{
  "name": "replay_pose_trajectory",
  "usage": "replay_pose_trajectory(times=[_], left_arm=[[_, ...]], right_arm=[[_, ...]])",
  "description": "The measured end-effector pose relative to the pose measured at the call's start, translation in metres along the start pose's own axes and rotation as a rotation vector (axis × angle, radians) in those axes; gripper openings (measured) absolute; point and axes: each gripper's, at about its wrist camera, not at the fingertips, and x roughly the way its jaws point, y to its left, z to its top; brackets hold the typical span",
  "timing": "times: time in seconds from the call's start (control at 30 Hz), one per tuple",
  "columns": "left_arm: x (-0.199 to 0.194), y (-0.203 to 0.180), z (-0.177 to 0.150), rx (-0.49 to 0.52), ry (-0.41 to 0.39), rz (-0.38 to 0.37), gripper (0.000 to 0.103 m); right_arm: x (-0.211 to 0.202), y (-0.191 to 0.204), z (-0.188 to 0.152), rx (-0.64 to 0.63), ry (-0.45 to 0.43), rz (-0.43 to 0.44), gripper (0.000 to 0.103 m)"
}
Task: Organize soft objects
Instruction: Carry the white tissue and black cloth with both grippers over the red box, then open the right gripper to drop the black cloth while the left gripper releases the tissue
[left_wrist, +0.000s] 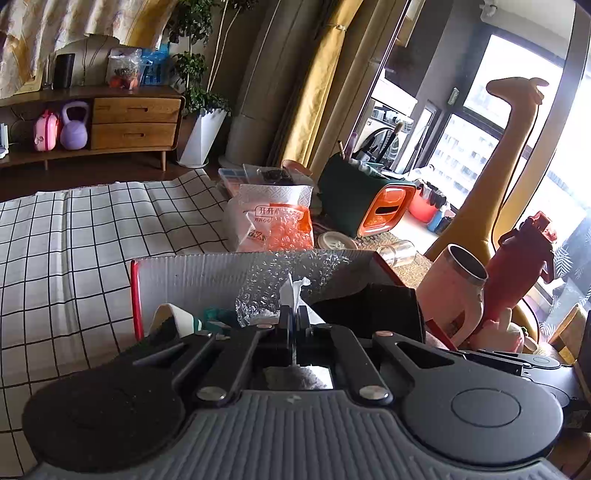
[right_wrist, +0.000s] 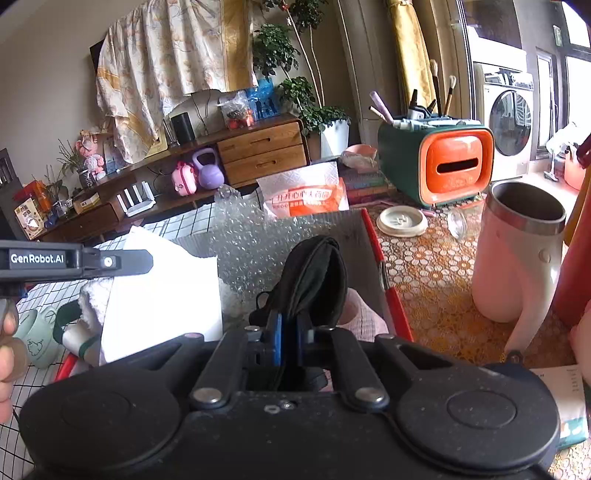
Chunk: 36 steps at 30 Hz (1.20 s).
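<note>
Two claws work over one open cardboard box (left_wrist: 207, 280) with red edges, which serves as the landmark here.

The left claw (left_wrist: 294, 317) is pinched fully together on a white tissue (left_wrist: 293, 291). The tissue's crumpled tip pokes up just past the fingertips, over the inside of the box. In the right wrist view the same tissue (right_wrist: 162, 291) hangs as a broad white sheet over the left half of the box, below the left claw's arm.

The right claw (right_wrist: 290, 328) is closed narrowly on a black face mask (right_wrist: 314, 273). The folded mask stands up from between the blue fingertips (right_wrist: 276, 338), over the middle of the box, with an ear loop dangling at its left.

Inside the box lies clear bubble wrap (right_wrist: 251, 243), behind both the tissue and the mask. A pale pink cloth (right_wrist: 360, 314) lies in the box just right of the mask. A rolled white towel (right_wrist: 90, 299) sits at the box's left edge, under the tissue.

Right of the box, on the desk's orange lace cover (right_wrist: 428, 266), stands a white and pink cup (right_wrist: 517, 258) with a steel rim. Behind the box sit an orange and white packet (right_wrist: 306, 195) and a green and orange tissue holder (right_wrist: 439, 162) carrying brushes. Left of the box lies a black-and-white checked cloth (left_wrist: 74, 236). A person's fingers (right_wrist: 7, 350) show at the far left edge of the right wrist view.
</note>
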Motion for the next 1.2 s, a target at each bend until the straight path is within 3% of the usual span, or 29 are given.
replay_pose_trajectory(times=[0.37,0.67,0.8,0.93,0.97,1.03,1.1,1.2], left_arm=[[0.015,0.008,-0.008,0.014,0.065,0.044,0.001],[-0.001,0.001,-0.002,0.03,0.043,0.084,0.002],[-0.012,-0.001,-0.001,0.028,0.031,0.091,0.003],[-0.023,-0.007,0.003,0.044,0.026,0.104,0.007],[-0.025,-0.009,0.003,0.05,0.023,0.103,0.011],[-0.031,-0.012,0.003,0.054,0.013,0.103,0.029],[-0.039,-0.014,0.002,0.054,-0.006,0.092,0.072],[-0.053,-0.019,0.001,0.068,-0.036,0.084,0.075]], right_arm=[[0.011,0.002,-0.004,0.0,0.043,-0.028,0.008],[0.001,0.005,0.004,-0.007,0.056,-0.041,0.019],[-0.007,0.007,0.005,-0.016,0.051,-0.047,0.035],[-0.015,0.01,0.007,-0.024,0.046,-0.049,0.044],[-0.018,0.011,0.008,-0.024,0.042,-0.05,0.05],[-0.025,0.012,0.009,-0.029,0.031,-0.05,0.054],[-0.032,0.014,0.009,-0.031,0.023,-0.043,0.06],[-0.043,0.016,0.01,-0.036,0.007,-0.04,0.063]])
